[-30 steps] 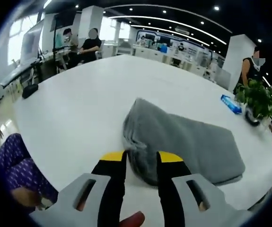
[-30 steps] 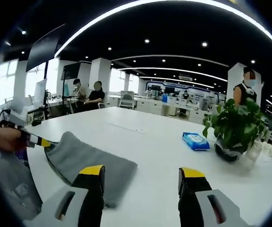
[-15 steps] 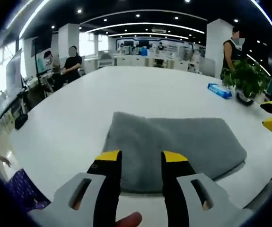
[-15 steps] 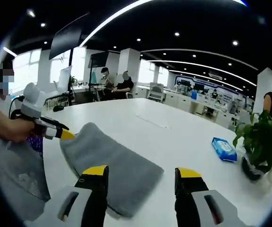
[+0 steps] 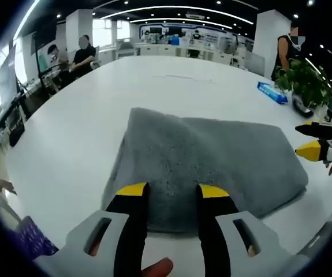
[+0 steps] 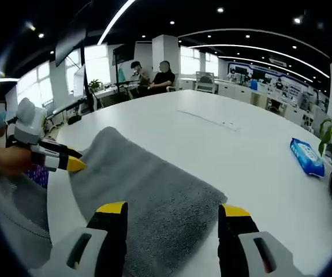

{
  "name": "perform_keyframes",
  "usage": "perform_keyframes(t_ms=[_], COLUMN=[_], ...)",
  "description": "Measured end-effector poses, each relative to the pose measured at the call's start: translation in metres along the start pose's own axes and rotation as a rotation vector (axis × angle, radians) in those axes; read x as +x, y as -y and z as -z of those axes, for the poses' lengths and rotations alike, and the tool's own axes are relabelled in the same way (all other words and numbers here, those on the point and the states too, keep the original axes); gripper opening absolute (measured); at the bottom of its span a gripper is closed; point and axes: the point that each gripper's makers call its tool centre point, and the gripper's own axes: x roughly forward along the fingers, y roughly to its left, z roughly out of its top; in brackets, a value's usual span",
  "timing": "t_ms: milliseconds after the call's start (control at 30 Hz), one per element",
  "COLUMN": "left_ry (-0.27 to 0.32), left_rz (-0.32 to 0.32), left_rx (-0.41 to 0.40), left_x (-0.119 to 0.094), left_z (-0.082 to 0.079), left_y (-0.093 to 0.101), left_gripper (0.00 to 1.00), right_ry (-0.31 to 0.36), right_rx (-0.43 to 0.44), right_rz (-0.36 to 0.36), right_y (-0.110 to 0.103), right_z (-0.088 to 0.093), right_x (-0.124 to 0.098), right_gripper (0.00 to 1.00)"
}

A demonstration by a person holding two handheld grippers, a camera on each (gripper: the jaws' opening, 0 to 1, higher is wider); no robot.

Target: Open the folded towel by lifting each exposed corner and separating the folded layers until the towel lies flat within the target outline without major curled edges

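A folded grey towel (image 5: 206, 158) lies on the white table (image 5: 85, 115). My left gripper (image 5: 168, 190) stands open at its near edge, jaws over the cloth, nothing held. Its yellow-tipped shape comes into the right gripper view from the left as the left gripper (image 6: 76, 163), at the towel's left edge. In that view the towel (image 6: 154, 199) runs from upper left to lower right, and my right gripper (image 6: 174, 209) hangs open over its near end. The right gripper (image 5: 313, 151) enters the left gripper view at the towel's right end.
A blue wipes packet (image 6: 307, 157) and a potted plant (image 5: 307, 86) sit at the table's far side. People sit at desks beyond the table (image 6: 163, 72), and one stands near the plant (image 5: 287, 49). A hand (image 6: 1, 158) holds the left gripper.
Both cameras have dropped lower and closer to the towel. The right gripper now reaches over the towel's end; the left one has moved up over the near edge.
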Motion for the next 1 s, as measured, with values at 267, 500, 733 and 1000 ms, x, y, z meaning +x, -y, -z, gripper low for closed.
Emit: perform_keyframes(t_ms=[267,500,733,1000], left_ry=[0.006,0.025,0.014,0.015], left_rz=[0.005,0.019,0.047,0.135], left_rx=[-0.01,0.084,0.132,0.214], left_x=[0.006,0.013,0.023,0.039], left_z=[0.002,-0.001,-0.01,-0.019], left_y=[-0.003,0.001,0.005,0.015], left_gripper=[0.32,0.32,0.31,0.31], right_ry=[-0.057,-0.091,-0.121,-0.186], right_rx=[-0.036,-0.004,0.04,0.107], right_rz=[0.002,0.039,0.073,0.126], right_y=[-0.014,-0.013,-0.011,-0.009], right_z=[0.024,0.025,0.029,0.039], right_x=[0.017,0.017,0.014,0.004], right_gripper=[0.61,0.6,0.6,0.58])
